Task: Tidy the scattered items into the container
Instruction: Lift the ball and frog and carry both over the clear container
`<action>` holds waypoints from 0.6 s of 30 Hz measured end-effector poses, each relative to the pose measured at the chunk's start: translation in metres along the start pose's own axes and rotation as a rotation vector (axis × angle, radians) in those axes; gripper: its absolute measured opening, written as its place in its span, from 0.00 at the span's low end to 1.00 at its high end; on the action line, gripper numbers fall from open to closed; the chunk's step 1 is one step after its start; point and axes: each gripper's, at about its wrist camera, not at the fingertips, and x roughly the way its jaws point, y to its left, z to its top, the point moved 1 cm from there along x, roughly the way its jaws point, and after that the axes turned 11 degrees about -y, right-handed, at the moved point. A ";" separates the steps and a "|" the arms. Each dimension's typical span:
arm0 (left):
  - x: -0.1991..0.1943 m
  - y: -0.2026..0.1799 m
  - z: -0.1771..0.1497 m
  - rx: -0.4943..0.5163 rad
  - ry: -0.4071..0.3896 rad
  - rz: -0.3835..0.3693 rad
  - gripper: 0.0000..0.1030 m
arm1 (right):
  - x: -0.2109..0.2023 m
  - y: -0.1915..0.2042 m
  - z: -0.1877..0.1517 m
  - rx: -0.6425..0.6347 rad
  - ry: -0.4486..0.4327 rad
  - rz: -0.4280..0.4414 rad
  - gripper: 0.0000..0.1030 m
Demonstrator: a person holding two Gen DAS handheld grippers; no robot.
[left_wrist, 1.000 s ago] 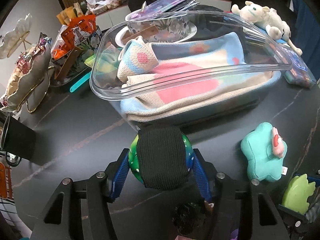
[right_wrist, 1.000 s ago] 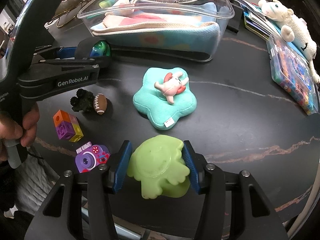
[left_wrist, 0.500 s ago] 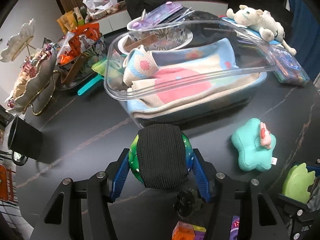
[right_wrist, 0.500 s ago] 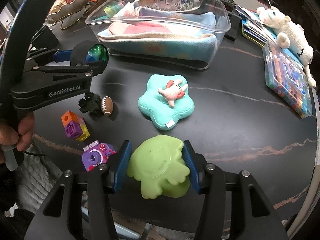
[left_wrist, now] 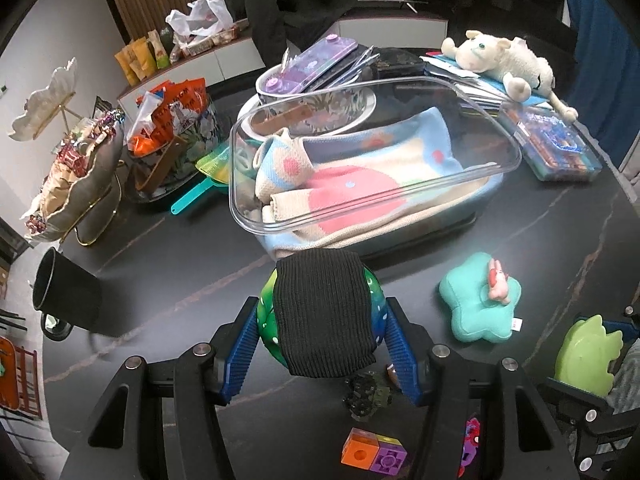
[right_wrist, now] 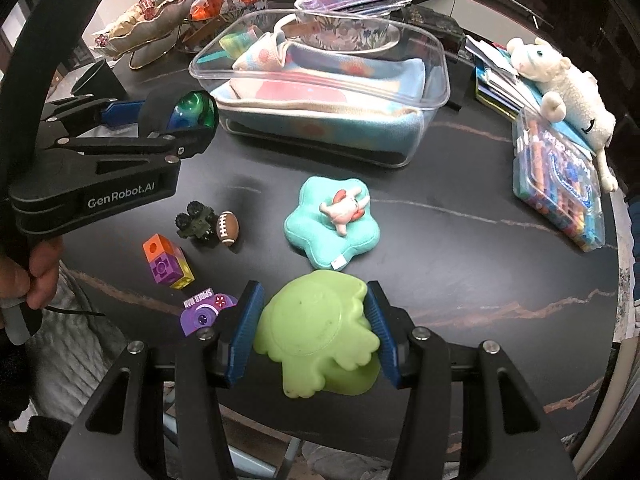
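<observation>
While gripper-held (left_wrist: 322,344), probably a ball (left_wrist: 324,312).

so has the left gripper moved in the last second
Yes. The left gripper, shut on the ball, has pulled back and risen from the clear container, which now looks farther off.

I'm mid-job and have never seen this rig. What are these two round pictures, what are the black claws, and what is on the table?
There is no robot arm. A person holds a two-fingered gripper in each hand, and each gripper carries a fisheye camera looking along its fingers.

One picture is from the left gripper. It is shut on a green ball partly covered by black fabric. The other is from the right gripper, shut on a green toy; there the left gripper also shows from the side.

On the black table stands the clear container, holding a folded blanket. Still loose: teal star cushion, football, toy truck, blocks, purple camera.
</observation>
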 end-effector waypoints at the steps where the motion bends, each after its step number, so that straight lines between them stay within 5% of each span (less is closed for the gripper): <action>1: -0.002 0.000 0.001 0.000 -0.002 -0.001 0.55 | -0.002 0.000 0.001 -0.001 -0.002 -0.002 0.47; 18: -0.021 0.009 0.030 0.014 -0.043 0.008 0.55 | -0.023 -0.010 0.040 -0.036 -0.065 -0.026 0.47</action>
